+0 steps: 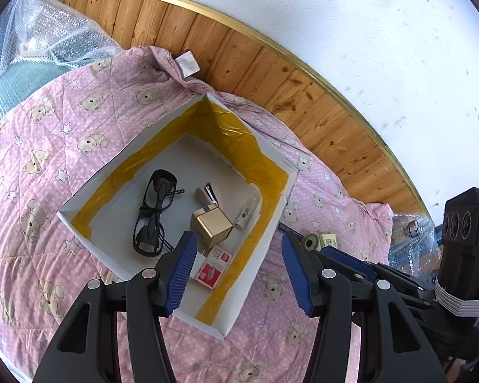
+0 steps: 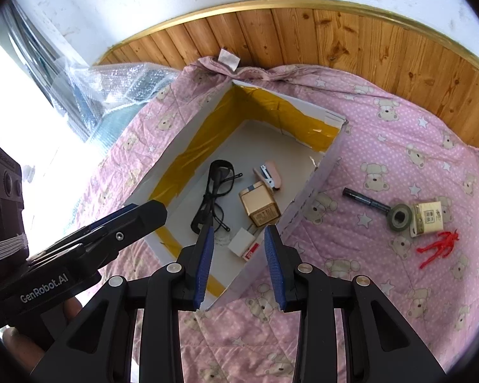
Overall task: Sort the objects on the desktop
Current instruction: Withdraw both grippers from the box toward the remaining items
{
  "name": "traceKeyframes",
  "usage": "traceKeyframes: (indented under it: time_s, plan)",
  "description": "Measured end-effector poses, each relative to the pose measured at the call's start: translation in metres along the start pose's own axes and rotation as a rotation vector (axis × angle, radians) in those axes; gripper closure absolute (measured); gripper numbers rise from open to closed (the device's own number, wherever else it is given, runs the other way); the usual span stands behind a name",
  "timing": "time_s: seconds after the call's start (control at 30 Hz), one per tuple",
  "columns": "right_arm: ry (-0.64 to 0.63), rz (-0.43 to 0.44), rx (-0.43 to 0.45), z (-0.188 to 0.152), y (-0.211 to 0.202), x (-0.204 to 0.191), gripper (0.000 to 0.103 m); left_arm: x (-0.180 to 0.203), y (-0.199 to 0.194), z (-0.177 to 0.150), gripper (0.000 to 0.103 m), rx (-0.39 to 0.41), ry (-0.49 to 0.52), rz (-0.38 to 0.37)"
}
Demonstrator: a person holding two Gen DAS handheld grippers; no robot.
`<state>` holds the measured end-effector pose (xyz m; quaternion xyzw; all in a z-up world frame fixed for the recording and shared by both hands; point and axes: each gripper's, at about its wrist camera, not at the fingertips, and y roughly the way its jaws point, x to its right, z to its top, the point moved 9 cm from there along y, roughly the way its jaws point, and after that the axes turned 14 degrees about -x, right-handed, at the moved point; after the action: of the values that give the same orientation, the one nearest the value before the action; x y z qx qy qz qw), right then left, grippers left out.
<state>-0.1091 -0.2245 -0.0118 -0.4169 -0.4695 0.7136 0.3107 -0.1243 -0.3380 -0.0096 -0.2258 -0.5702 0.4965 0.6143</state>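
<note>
The sorting is looking a little past halfway, judging from where things are lying. A white box (image 2: 306,191) with yellow tape round its inner walls is sitting on a pink bear-print quilt (image 2: 383,159), and it is already holding black glasses (image 2: 212,198), a pink stapler (image 2: 268,175), a gold cube box (image 2: 260,206), a small white box (image 2: 241,241) and a red-and-white staples box (image 1: 212,266); the left wrist view is also showing a small white tube-like item (image 1: 243,216) by the box's 3 o'clock wall (too small to name).

Still waiting outside, at about 3 o'clock from the box in the right wrist view, are a dark pen (image 2: 365,199), a roll of tape (image 2: 400,217) touching the pen's end, a tan packet (image 2: 429,218) just beside the roll, and a red toy figure (image 2: 437,245) near the packet at its 6 o'clock.

The left tongs (image 1: 239,268) are hovering over the box's near corner, jaws wide apart and holding nothing. The right tongs (image 2: 239,265) are likewise parted and empty, hanging over the box's near wall. In my judgement four pieces are remaining, and the right tongs are the nearer pair to them.
</note>
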Motion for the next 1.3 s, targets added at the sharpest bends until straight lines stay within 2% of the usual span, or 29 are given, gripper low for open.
traceKeyframes:
  time_s: [0.6,1.3]
  plan:
    - [0.069,0.028,0.030,-0.030,-0.014,0.025,0.067,0.030,0.000,-0.022,0.046,-0.038,0.052,0.022]
    - [0.316,0.045,0.024,-0.070,-0.003,0.138,0.067,0.112,0.078,-0.044,0.045,-0.203,0.225,0.048]
